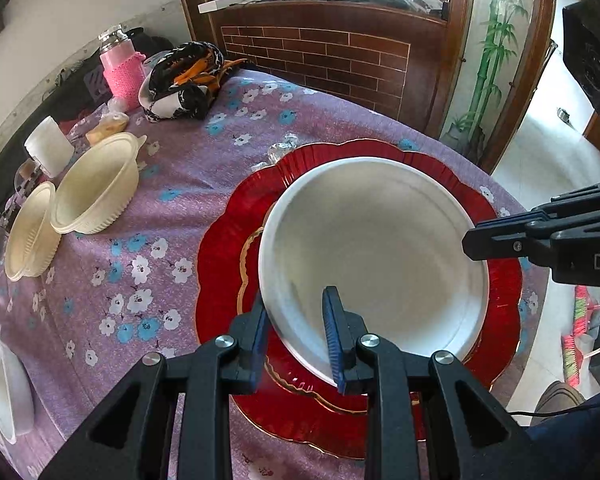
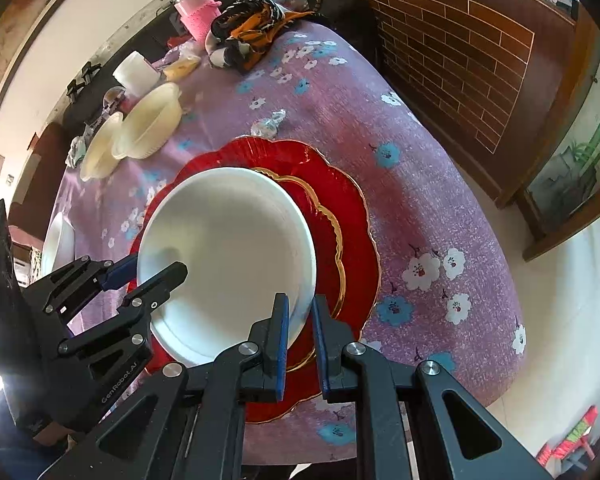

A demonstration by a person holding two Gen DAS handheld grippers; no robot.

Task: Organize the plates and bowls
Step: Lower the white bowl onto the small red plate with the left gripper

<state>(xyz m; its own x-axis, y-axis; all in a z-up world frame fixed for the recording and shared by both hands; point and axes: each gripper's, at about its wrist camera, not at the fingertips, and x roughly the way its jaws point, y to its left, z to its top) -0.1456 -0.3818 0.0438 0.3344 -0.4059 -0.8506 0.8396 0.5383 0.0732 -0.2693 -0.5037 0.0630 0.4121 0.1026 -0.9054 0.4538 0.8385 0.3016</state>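
A large white bowl (image 1: pixel 372 252) sits on a small red gold-rimmed plate (image 1: pixel 296 384), which lies on a big red scalloped plate (image 1: pixel 220 256). My left gripper (image 1: pixel 296 332) straddles the bowl's near rim, one finger inside and one outside, with a gap showing. My right gripper (image 2: pixel 300 328) straddles the opposite rim (image 2: pixel 300 272) the same way, also with gaps. It shows at the right edge of the left wrist view (image 1: pixel 540 232). The left gripper shows in the right wrist view (image 2: pixel 140 276).
Two cream plastic bowls (image 1: pixel 96 184) (image 1: pixel 32 232) stand at the left of the purple floral tablecloth (image 1: pixel 148 280). A white bowl (image 1: pixel 4 384) sits at the near left edge. A pink-sleeved jar (image 1: pixel 120 68), a white cup (image 1: pixel 48 146) and a patterned cloth (image 1: pixel 184 80) lie at the back.
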